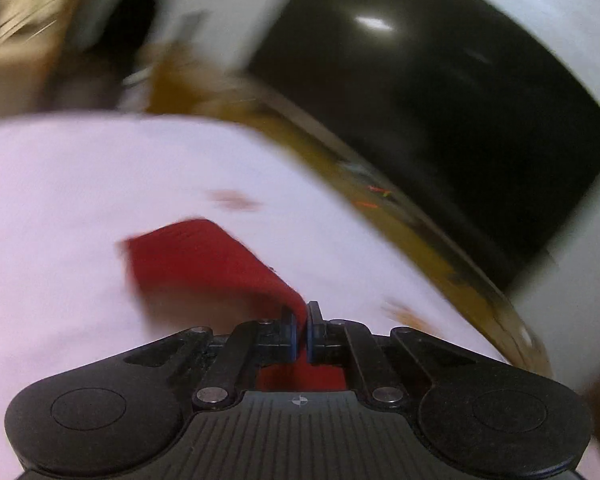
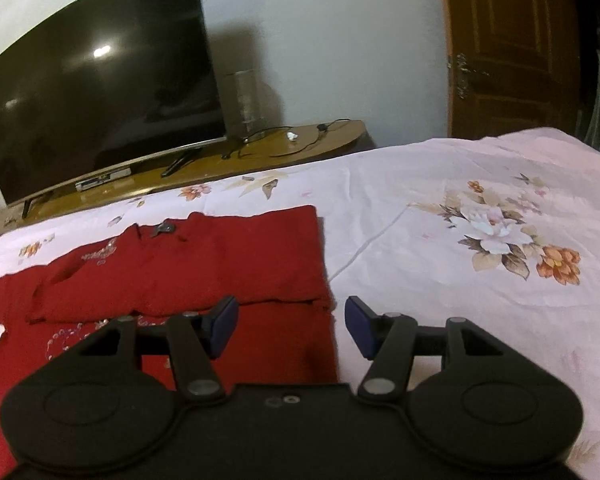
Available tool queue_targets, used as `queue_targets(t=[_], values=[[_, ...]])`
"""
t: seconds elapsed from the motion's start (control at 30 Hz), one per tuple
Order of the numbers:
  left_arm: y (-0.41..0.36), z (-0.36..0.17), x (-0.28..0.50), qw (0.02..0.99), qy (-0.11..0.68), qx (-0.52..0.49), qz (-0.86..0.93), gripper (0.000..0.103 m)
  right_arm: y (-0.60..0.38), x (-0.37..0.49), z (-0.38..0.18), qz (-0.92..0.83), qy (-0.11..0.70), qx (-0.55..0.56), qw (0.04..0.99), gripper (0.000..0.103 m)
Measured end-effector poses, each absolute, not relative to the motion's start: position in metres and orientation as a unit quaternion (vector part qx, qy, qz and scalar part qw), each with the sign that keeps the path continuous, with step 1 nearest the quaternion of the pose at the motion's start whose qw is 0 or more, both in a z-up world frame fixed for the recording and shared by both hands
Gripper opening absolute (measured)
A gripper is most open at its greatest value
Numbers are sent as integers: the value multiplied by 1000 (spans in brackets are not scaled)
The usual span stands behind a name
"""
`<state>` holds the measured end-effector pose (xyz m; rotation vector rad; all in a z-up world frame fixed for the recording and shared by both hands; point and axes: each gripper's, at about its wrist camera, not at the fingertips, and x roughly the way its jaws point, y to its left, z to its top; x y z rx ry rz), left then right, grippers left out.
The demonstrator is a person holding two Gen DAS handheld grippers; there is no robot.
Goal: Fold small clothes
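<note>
Red knitted garment lies part-folded on the pink floral bedsheet, long axis left to right. My left gripper is nearer, fingers clamped on a strip of it; my right gripper hovers, fingers apart, at its right edge.

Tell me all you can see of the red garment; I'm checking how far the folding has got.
The red garment is a soft knit top with pale silvery embroidery. It lies flat on the floral bedsheet, an upper layer already folded over the lower. The right gripper is open above its right edge, not touching it. In the blurred left wrist view, the left gripper is shut on a strip of the red fabric, which stretches away over the sheet.
</note>
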<state>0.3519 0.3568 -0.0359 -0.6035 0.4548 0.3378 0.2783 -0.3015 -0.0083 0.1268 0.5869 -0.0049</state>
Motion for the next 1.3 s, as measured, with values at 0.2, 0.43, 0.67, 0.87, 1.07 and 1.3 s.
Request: queue_targets(t=[0.2, 0.43, 0.67, 0.87, 1.07, 1.3], values=[[171, -17, 393, 958, 263, -118, 9, 4, -305, 282, -10, -2, 286, 77, 955, 58], [47, -44, 420, 938, 332, -84, -55, 4, -308, 283, -8, 6, 283, 85, 955, 58], [17, -45, 385, 947, 314, -13, -73, 91, -306, 295, -15, 32, 310, 144, 939, 61], [88, -33, 324, 958, 281, -54, 13, 84, -265, 336, -26, 132, 330, 268, 896, 58], [143, -53, 315, 938, 319, -109, 85, 79, -206, 391, -67, 207, 396, 403, 799, 48], [149, -75, 332, 933, 325, -129, 89, 79, -181, 425, -103, 182, 446, 457, 748, 30]])
